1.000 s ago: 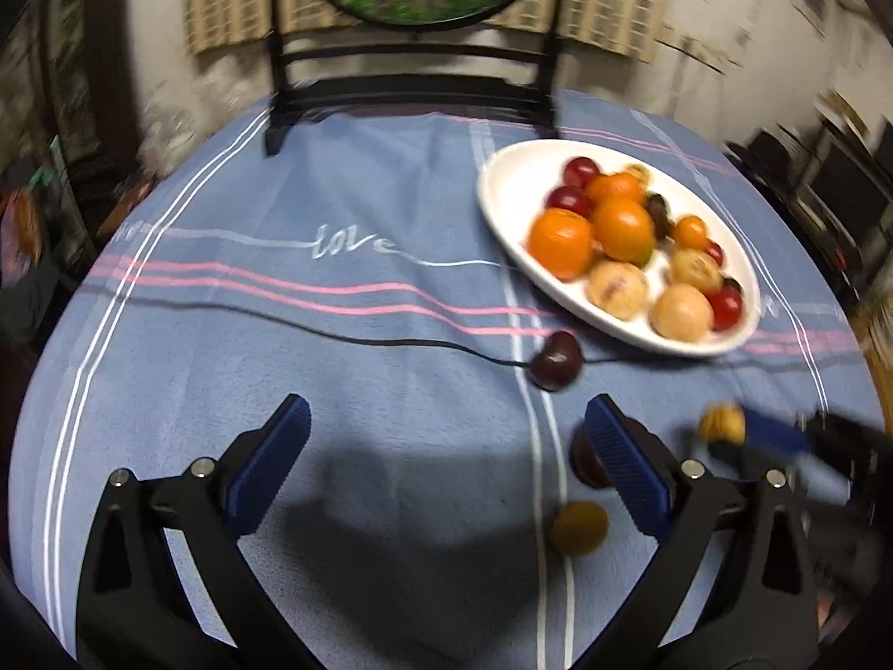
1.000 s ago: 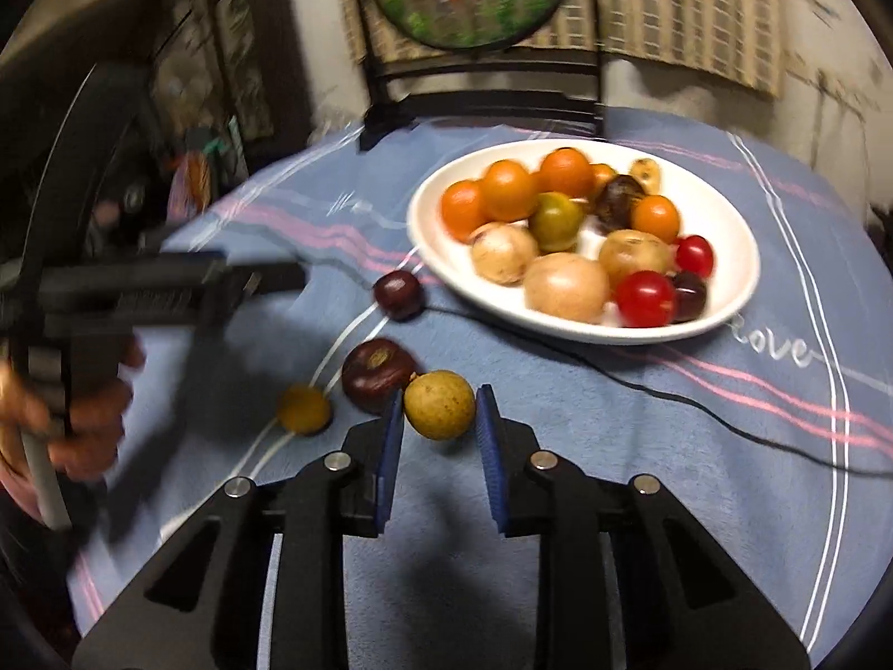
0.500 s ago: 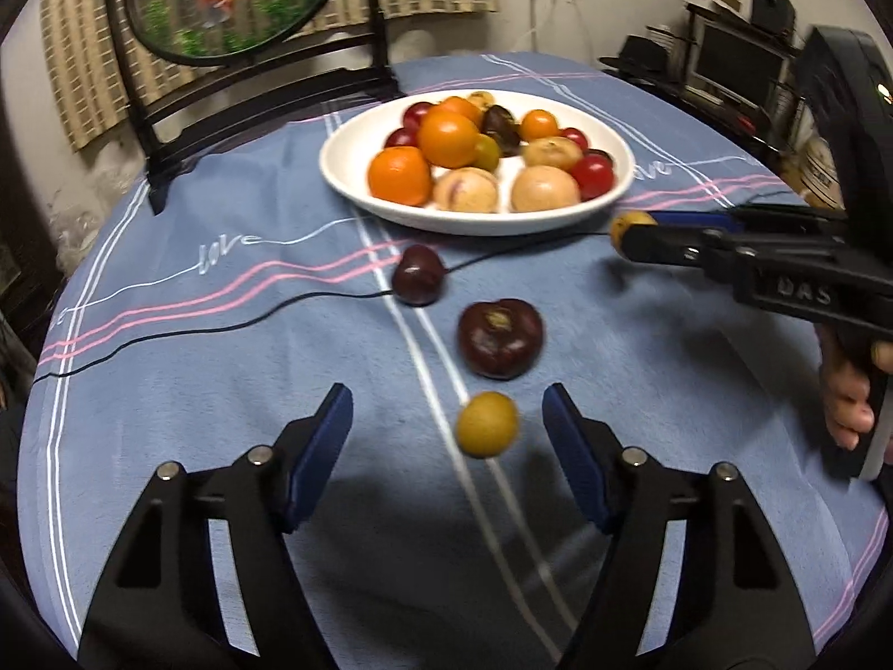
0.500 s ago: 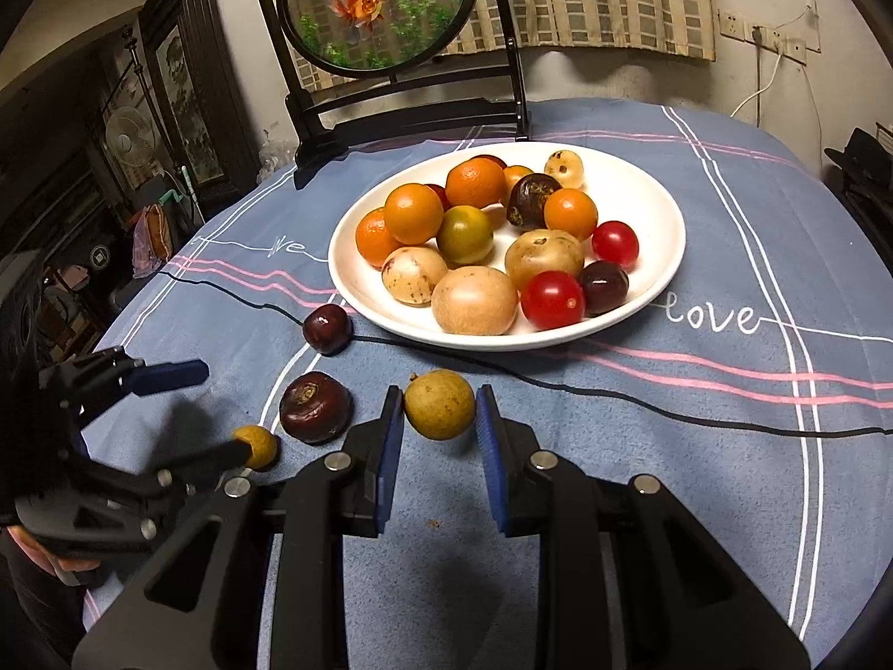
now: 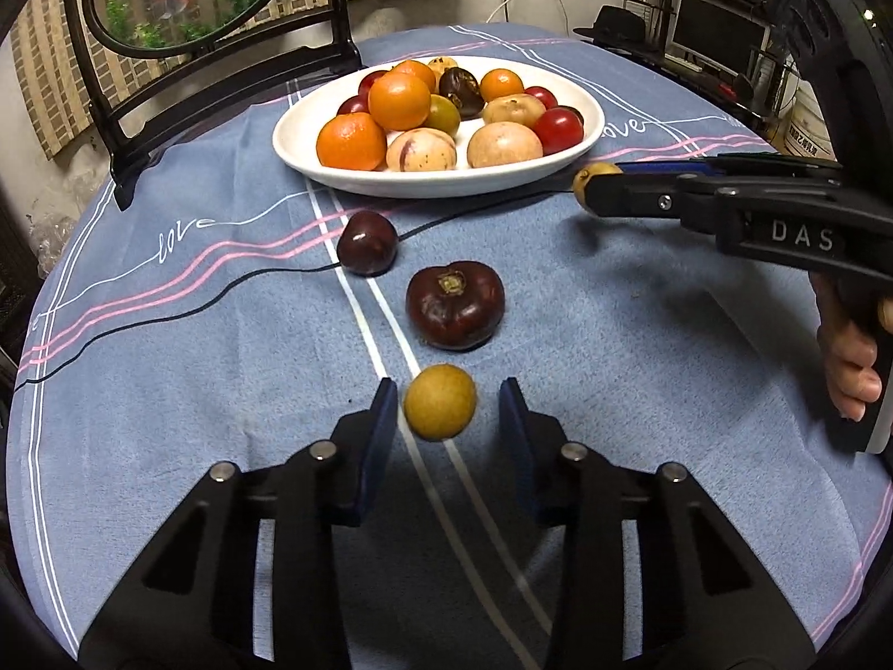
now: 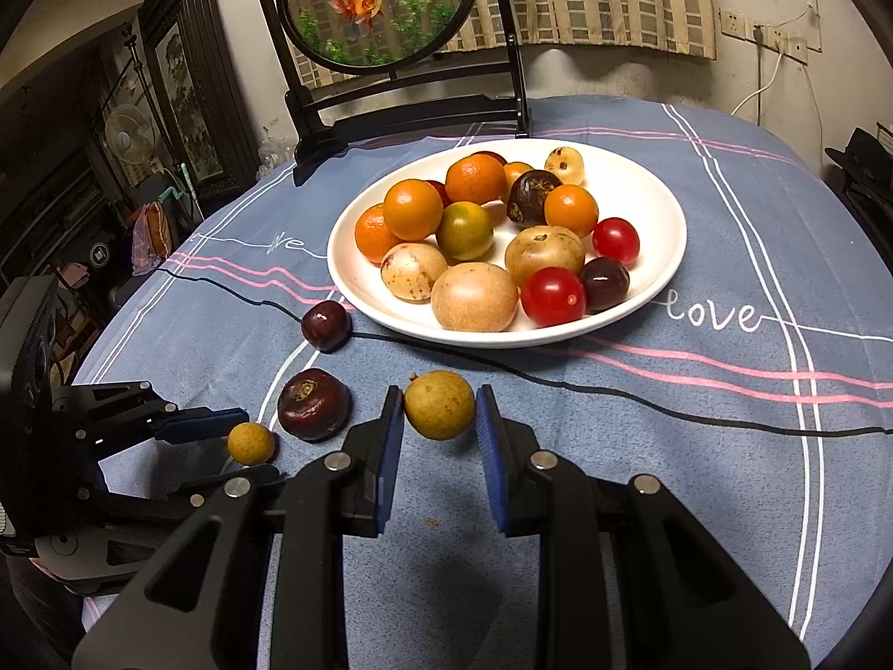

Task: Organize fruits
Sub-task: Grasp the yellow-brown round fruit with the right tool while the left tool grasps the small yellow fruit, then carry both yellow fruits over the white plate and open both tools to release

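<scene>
Blue-padded left gripper (image 5: 449,407) had just been closing around a small yellow round fruit (image 5: 440,402), pads not yet pressing; right gripper (image 6: 439,419) clenched a larger yellow-green fruit (image 6: 439,404).

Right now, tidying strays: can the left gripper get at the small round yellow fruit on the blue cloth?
Probably yes: the small round yellow fruit already sits between the left gripper's closing jaws, nothing blocking.

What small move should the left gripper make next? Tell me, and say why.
Probably finish closing on the small yellow fruit. The left gripper has just been closing with that fruit between its blue pads, but a gap shows on the right side, so it isn't gripped yet; it lies on the tablecloth.
</scene>
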Available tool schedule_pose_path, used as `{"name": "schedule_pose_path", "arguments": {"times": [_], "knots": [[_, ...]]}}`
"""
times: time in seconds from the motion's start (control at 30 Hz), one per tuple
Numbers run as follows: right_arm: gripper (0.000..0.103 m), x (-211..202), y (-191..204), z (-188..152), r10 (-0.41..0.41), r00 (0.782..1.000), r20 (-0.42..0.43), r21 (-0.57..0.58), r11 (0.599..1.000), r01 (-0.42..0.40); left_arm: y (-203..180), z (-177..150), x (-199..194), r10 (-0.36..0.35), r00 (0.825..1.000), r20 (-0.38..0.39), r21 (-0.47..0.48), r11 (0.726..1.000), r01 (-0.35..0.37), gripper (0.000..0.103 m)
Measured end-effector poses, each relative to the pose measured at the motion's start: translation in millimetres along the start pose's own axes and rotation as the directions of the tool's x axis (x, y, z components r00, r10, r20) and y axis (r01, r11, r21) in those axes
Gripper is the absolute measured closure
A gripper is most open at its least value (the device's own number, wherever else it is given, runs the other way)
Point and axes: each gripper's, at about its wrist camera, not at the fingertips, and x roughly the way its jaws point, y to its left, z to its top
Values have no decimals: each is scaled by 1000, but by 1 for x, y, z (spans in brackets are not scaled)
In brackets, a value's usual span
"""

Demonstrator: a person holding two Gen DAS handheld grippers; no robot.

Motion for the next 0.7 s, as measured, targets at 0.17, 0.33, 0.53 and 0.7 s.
{"name": "schedule_pose_path", "arguments": {"times": [0.17, 0.33, 0.53, 0.7], "knots": [[76, 0, -1, 0, -5, 1000, 0, -1, 1000, 5, -1, 0, 2, 1, 1000, -3, 6, 1000, -1, 68], [76, -1, -2, 0, -9, 1000, 1, -1, 1000, 9, 0, 0, 2, 6, 1000, 2, 5, 1000, -6, 77], [76, -1, -2, 0, -10, 1000, 4, -2, 1000, 10, 1, 0, 2, 1, 1000, 3, -3, 1000, -1, 77], [76, -2, -2, -3, -6, 1000, 5, -2, 1000, 6, 2, -3, -2, -5, 1000, 9, -16, 1000, 5, 77]]}}
